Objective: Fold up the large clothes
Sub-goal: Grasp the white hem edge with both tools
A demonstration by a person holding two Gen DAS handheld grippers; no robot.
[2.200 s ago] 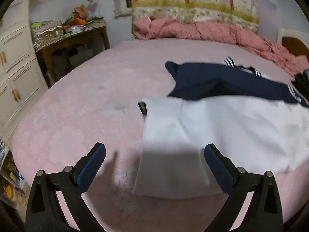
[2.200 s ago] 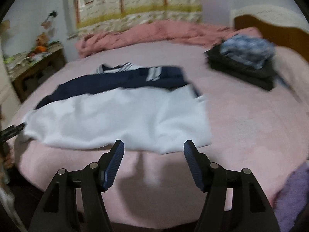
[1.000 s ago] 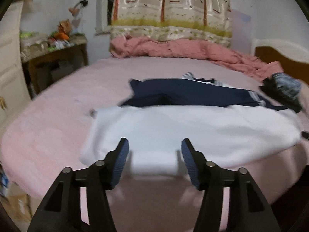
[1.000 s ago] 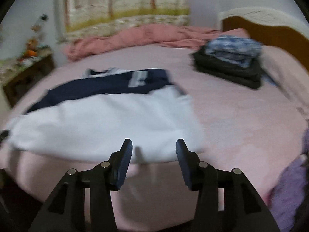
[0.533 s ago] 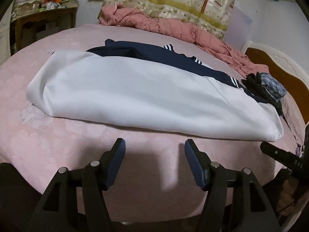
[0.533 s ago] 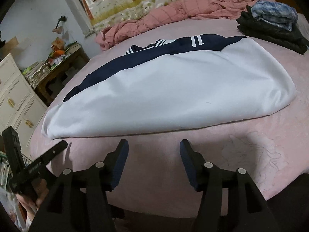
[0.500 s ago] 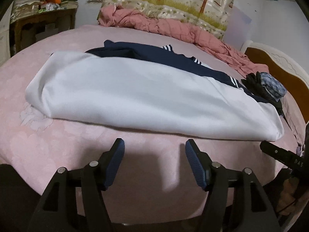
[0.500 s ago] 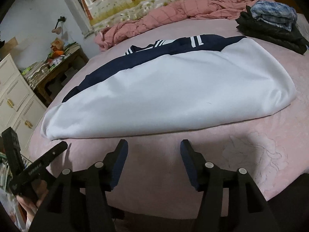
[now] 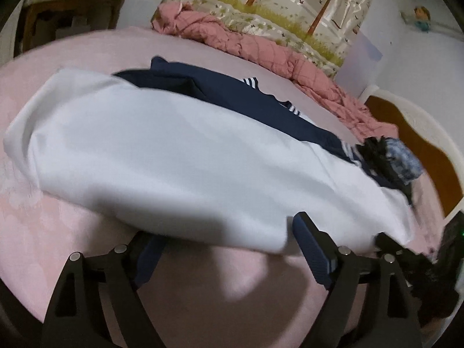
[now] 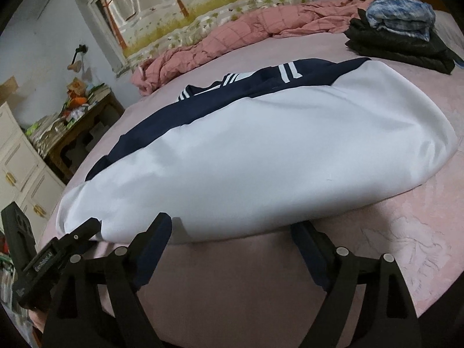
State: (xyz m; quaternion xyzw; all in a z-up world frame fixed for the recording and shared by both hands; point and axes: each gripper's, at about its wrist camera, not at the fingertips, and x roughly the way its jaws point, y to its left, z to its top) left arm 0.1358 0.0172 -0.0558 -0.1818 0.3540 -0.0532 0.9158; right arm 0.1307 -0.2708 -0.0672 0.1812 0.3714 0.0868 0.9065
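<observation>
A white and navy top (image 9: 188,156) with white stripes lies folded lengthwise across the pink bed (image 9: 232,284). My left gripper (image 9: 229,243) is at its near white edge. Its jaws are opening wide, the hem runs across the gap, and the cloth hides the left fingertip. No pad presses on it. In the right wrist view the same top (image 10: 261,145) fills the middle. My right gripper (image 10: 232,232) is low at the near edge with its jaws opening, and the hem lies just ahead between the fingertips, ungripped. Each gripper shows at the other view's edge.
A pile of folded dark clothes (image 10: 400,37) with a blue piece on top sits at the bed's far right. A pink quilt (image 10: 232,37) is bunched along the far side. A cluttered wooden table (image 10: 75,121) and a white cabinet (image 10: 20,174) stand on the left, and a headboard (image 9: 420,145) on the right.
Both grippers have come down and closer to the top's near edge, which now reaches their fingertips. Both pairs of jaws stand wider than half a second ago.
</observation>
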